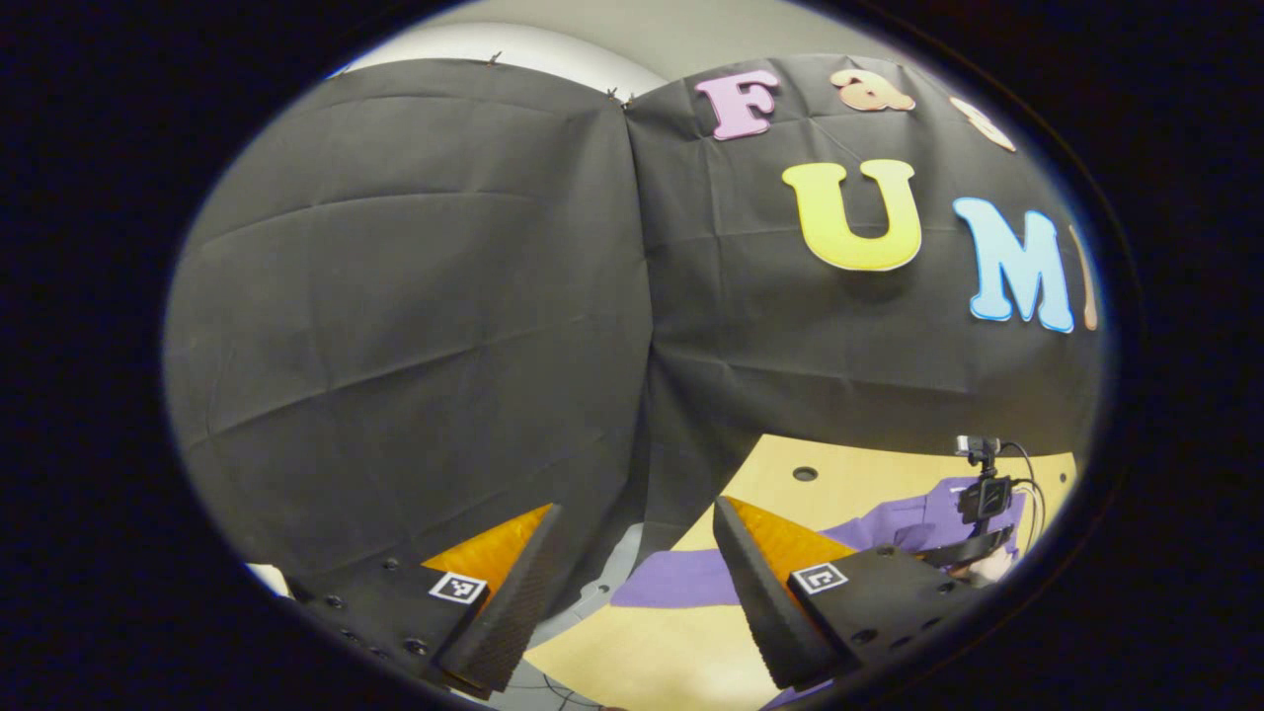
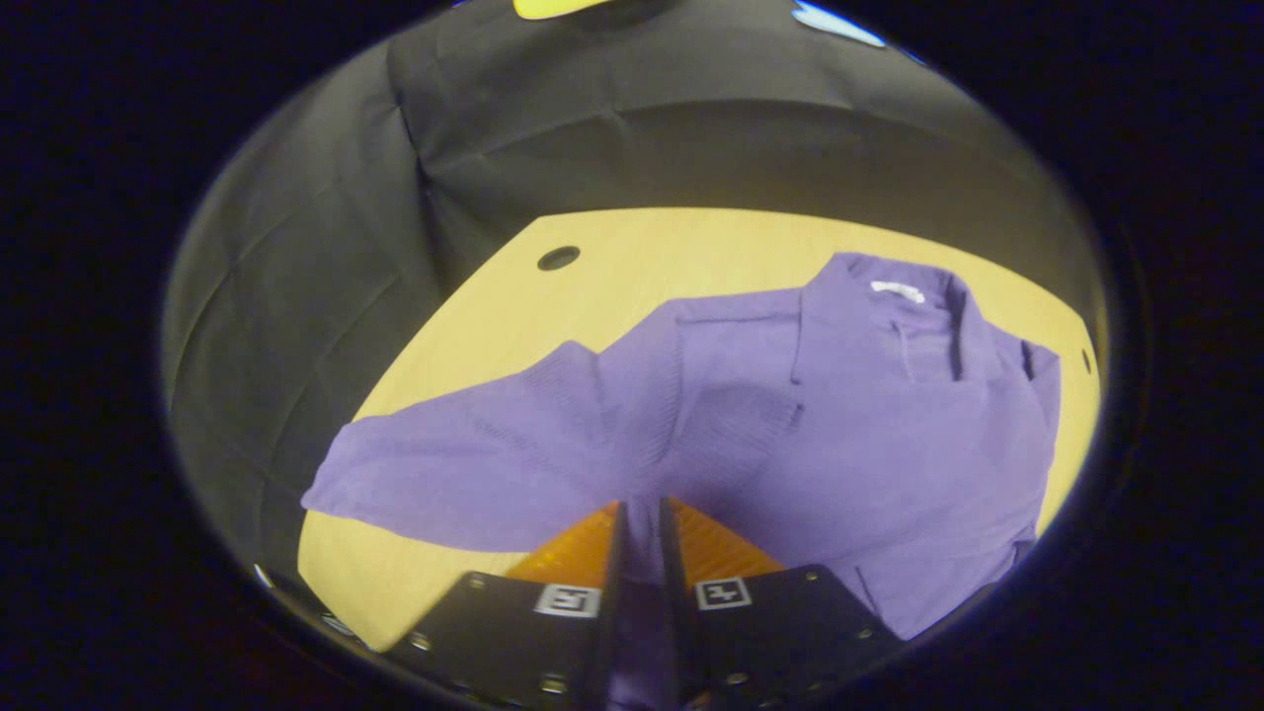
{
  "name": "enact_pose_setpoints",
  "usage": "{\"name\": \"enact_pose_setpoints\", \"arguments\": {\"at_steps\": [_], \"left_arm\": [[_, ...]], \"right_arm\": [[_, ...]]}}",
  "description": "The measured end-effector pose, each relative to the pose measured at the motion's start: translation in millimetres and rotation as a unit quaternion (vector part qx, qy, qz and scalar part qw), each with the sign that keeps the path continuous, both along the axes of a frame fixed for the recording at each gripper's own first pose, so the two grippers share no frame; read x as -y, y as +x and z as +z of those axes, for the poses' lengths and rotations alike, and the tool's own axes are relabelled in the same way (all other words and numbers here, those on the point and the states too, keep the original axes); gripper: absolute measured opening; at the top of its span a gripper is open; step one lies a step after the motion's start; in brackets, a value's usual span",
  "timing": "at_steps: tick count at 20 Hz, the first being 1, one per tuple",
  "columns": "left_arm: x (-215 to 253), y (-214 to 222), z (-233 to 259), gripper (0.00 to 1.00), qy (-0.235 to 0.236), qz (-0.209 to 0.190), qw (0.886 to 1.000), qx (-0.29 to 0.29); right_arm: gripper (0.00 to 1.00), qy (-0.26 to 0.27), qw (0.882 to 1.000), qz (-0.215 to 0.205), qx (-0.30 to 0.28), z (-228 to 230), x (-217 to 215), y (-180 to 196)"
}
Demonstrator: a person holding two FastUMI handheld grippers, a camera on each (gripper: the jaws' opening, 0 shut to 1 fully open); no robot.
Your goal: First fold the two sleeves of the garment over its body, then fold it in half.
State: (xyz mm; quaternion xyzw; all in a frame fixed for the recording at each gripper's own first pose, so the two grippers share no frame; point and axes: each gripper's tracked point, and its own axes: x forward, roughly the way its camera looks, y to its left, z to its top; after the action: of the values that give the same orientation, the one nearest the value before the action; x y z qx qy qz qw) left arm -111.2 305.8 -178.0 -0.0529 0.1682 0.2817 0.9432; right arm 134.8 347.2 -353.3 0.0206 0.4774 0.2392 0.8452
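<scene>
A purple long-sleeved garment [image 2: 889, 434] lies spread on the pale wooden table [image 2: 592, 286], collar toward the far right. One sleeve [image 2: 444, 474] stretches out flat to the left. My right gripper [image 2: 642, 506] is shut on a strip of the purple fabric near the garment's lower middle, and cloth runs down between its fingers. My left gripper [image 1: 637, 509] is open and holds nothing, raised off the table and facing the wall cloth. Below it a purple sleeve [image 1: 681, 578] lies on the table. The right gripper's body [image 1: 983, 494] and a hand stand over the garment at the far right.
Black cloth walls rise close behind the table on the far and left sides. A round cable hole [image 2: 558, 258] is in the table's far left corner, also visible as a cable hole [image 1: 805, 473] from the left gripper. Bare tabletop lies between the hole and the garment.
</scene>
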Motion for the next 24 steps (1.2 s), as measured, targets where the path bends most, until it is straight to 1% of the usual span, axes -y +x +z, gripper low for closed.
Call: {"name": "enact_pose_setpoints", "arguments": {"at_steps": [1,4,6,9,13,15,16,17,18,22,23,24], "left_arm": [[0,2,-2,0.96,-0.002,-0.001,1.0,-0.001],[3,6,-14,0.97,-0.006,-0.007,1.0,-0.004],[6,11,-25,0.97,-0.012,-0.014,1.0,-0.008],[10,20,-51,0.98,-0.023,-0.03,0.999,-0.016],[13,38,-99,1.0,-0.029,-0.053,0.998,-0.035],[11,53,-125,1.0,-0.044,-0.06,0.996,-0.046],[10,60,-138,0.97,-0.053,-0.062,0.995,-0.051],[8,65,-151,0.97,-0.061,-0.063,0.995,-0.056],[6,69,-166,1.0,-0.067,-0.064,0.994,-0.063],[-2,84,-228,1.0,-0.09,-0.069,0.987,-0.112],[-4,88,-241,0.94,-0.096,-0.07,0.985,-0.121],[-3,93,-255,0.98,-0.102,-0.072,0.984,-0.129]], "right_arm": [[0.41,-0.005,1.0,0.0,0.013,2,5,6],[0.6,-0.001,0.999,-0.002,0.033,15,3,7],[0.76,0.001,0.999,-0.007,0.047,30,9,10],[0.76,0.019,0.998,-0.018,0.063,55,17,12],[0.76,0.038,0.994,-0.041,0.094,101,42,14],[0.76,0.045,0.991,-0.054,0.112,125,59,14],[0.76,0.047,0.99,-0.062,0.12,138,68,13],[0.76,0.049,0.988,-0.069,0.128,149,78,12],[0.76,0.048,0.987,-0.077,0.135,159,88,10],[0.76,0.046,0.98,-0.107,0.163,197,130,-4],[0.76,0.045,0.978,-0.117,0.167,203,140,-8],[0.76,0.046,0.976,-0.126,0.17,211,150,-12]]}}
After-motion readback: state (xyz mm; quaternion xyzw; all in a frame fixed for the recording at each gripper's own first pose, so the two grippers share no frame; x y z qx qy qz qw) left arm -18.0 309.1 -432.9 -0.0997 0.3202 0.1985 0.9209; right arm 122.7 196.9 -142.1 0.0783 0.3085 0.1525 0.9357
